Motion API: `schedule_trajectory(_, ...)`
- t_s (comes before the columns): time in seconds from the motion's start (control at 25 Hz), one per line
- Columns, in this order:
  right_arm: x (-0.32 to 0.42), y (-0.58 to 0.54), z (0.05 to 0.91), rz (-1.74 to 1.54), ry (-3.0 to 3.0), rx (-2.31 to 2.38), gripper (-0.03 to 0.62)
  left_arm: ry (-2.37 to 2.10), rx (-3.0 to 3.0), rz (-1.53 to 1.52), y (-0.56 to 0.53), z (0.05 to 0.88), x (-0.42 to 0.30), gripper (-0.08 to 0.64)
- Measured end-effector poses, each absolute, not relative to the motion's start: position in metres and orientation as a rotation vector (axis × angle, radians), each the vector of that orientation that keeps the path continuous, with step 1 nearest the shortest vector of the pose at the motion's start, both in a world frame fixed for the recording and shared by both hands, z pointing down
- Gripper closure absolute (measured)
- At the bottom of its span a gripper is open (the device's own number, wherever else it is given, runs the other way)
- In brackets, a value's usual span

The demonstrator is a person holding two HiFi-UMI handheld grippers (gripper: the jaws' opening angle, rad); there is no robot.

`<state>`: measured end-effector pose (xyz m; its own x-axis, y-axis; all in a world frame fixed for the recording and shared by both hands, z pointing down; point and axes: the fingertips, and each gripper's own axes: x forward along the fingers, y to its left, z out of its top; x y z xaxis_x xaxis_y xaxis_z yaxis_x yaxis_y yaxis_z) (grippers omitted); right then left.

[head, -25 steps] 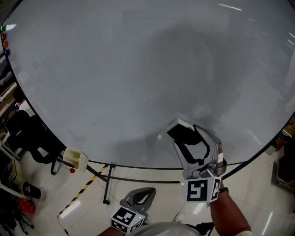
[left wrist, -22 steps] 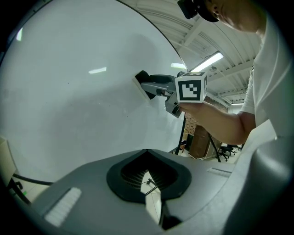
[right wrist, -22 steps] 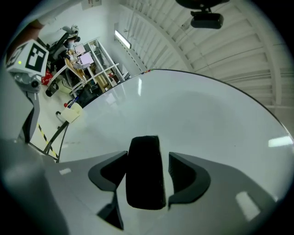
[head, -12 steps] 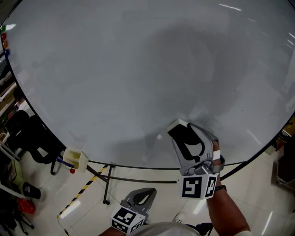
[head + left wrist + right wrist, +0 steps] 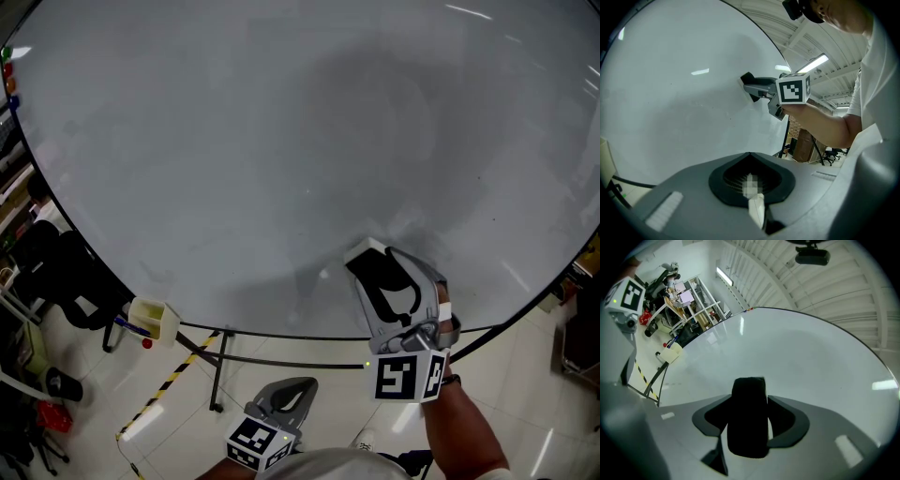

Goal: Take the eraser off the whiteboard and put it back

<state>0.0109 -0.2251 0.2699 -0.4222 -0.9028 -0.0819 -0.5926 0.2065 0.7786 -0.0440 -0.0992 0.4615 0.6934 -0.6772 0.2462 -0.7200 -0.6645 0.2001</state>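
While the right gripper (image 5: 380, 269) clamps the black eraser (image 5: 749, 417) against the whiteboard (image 5: 234, 141) at five o'clock, apparently to seat it there, the left gripper (image 5: 289, 400) hangs idle, closed and empty, at six o'clock.

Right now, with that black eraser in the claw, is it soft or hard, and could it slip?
Probably light: the right gripper alone holds the eraser. Its dark face looks felt-like, so likely soft and grippy. Blocky, so unlikely to roll.
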Motion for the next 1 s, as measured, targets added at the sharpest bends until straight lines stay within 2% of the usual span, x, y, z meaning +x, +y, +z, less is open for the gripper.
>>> schedule_trajectory(0.52, 0.027, -0.196, 0.286, -0.950, -2.200, 1.351, 0.360, -1.121, 2.646, 0.219, -0.104, 0.455, -0.042, 0.543)
schedule_trajectory(0.64, 0.027, -0.188, 0.285, -0.792, -2.419, 1.333, 0.360, -1.106, 2.655, 0.223, -0.105, 0.455, -0.038, 0.543)
schedule_trajectory(0.8, 0.039, -0.185, 0.294, -0.406, -2.717, 1.355, 0.360, -1.086, 2.672, 0.225, -0.103, 0.453, -0.030, 0.543)
schedule_trajectory(1.0, 0.050, -0.181, 0.310, -0.206, -2.788, 1.360, 0.360, -1.078, 2.679, 0.231, -0.101, 0.451, -0.026, 0.544)
